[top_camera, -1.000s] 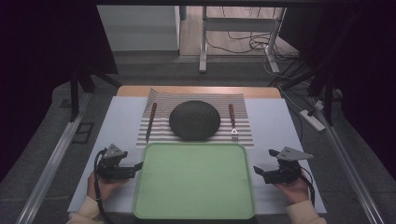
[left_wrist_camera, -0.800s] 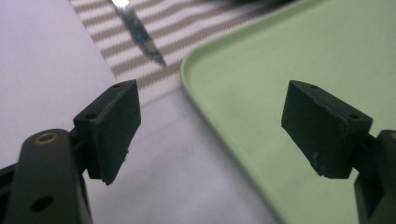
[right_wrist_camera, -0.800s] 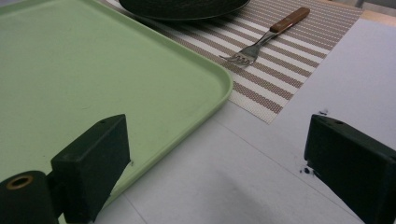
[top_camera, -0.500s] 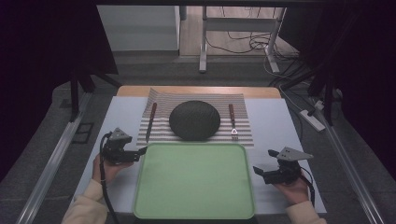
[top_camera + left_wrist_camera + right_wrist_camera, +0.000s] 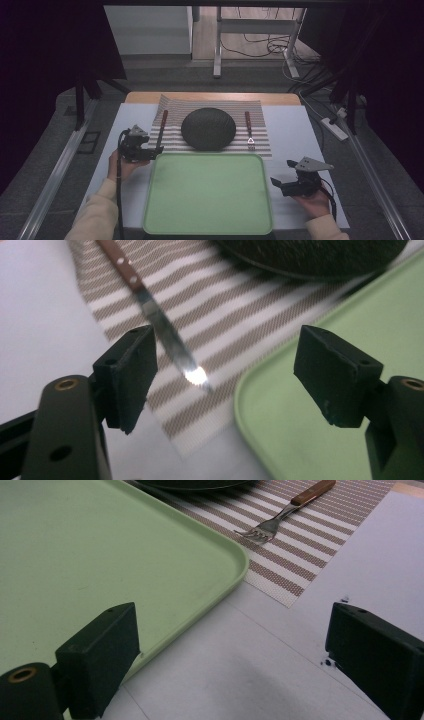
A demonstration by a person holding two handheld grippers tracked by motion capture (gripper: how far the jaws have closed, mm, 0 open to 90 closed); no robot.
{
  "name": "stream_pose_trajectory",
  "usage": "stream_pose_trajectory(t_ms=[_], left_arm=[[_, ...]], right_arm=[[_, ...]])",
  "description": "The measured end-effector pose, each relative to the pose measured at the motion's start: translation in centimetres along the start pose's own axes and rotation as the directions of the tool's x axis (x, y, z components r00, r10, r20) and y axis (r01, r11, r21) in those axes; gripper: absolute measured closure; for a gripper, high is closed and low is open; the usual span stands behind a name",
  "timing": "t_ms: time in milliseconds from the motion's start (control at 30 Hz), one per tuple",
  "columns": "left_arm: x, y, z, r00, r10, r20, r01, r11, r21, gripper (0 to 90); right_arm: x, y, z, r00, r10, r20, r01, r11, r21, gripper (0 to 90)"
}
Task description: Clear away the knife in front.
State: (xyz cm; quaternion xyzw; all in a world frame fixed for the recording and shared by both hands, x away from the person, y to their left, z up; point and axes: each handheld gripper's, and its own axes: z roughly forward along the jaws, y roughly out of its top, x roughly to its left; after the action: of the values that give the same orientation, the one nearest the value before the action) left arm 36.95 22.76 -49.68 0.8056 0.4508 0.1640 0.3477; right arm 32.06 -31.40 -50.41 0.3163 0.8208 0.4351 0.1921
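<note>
The left gripper [image 5: 141,148], jaws wide and empty, hovers at the near tip of a knife [image 5: 165,330] whose long axis runs near-to-far just ahead.

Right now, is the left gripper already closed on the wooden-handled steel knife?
No: in the left gripper view the left gripper has its black jaws wide apart, with the wooden-handled steel knife lying untouched on the striped placemat.

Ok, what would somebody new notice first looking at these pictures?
Probably the big green tray at the near middle of the table, with the dark round plate on the striped placemat just behind it. Then the left gripper, jaws open, pointing at the knife lying on the mat's left edge.
</note>
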Motion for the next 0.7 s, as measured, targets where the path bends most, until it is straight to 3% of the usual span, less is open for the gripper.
stream_pose_trajectory(t_ms=[133, 300, 367, 433, 467, 567, 600, 700], left_arm=[[0.4, 1.9, 1.9, 0.9997, 0.016, 0.017, -0.016, 0.9995, 0.027, 25.1], [0.7, 2.7, 2.9, 0.9993, 0.015, 0.033, -0.016, 0.999, 0.042, 25.2], [1.1, 2.9, 3.8, 0.9983, 0.024, 0.053, -0.027, 0.9976, 0.064, 33.6], [1.3, 2.9, 4.2, 0.9975, 0.03, 0.064, -0.035, 0.9963, 0.079, 53.6], [1.6, 2.9, 5.1, 0.9963, 0.034, 0.079, -0.043, 0.9921, 0.118, 60.5], [1.9, 2.7, 6.0, 0.9937, 0.036, 0.106, -0.052, 0.9878, 0.147, 83.7], [1.9, 2.7, 6.0, 0.9937, 0.036, 0.106, -0.052, 0.9878, 0.147, 88.9], [2.0, 2.5, 6.6, 0.9907, 0.029, 0.133, -0.053, 0.9827, 0.177, 89.1]], right_arm=[[-0.1, 0.0, 0.2, 1.0, 0.003, -0.007, -0.003, 1.0, 0.001, 7.1], [-0.1, 0.0, 0.3, 1.0, 0.001, -0.007, -0.001, 1.0, 0.011, 7.1], [0.0, -0.1, 0.2, 1.0, -0.004, -0.004, 0.004, 1.0, 0.012, 7.1], [0.0, -0.1, 0.2, 1.0, -0.003, -0.004, 0.003, 1.0, 0.012, 7.1], [0.0, -0.1, 0.2, 1.0, -0.004, -0.001, 0.004, 1.0, 0.016, 7.1], [0.0, -0.1, 0.3, 1.0, -0.003, 0.001, 0.003, 1.0, 0.018, 7.1], [0.0, -0.1, 0.3, 1.0, -0.003, 0.001, 0.003, 1.0, 0.018, 7.1], [-0.2, -0.1, 0.5, 1.0, 0.001, 0.002, -0.001, 1.0, 0.025, 7.1]])
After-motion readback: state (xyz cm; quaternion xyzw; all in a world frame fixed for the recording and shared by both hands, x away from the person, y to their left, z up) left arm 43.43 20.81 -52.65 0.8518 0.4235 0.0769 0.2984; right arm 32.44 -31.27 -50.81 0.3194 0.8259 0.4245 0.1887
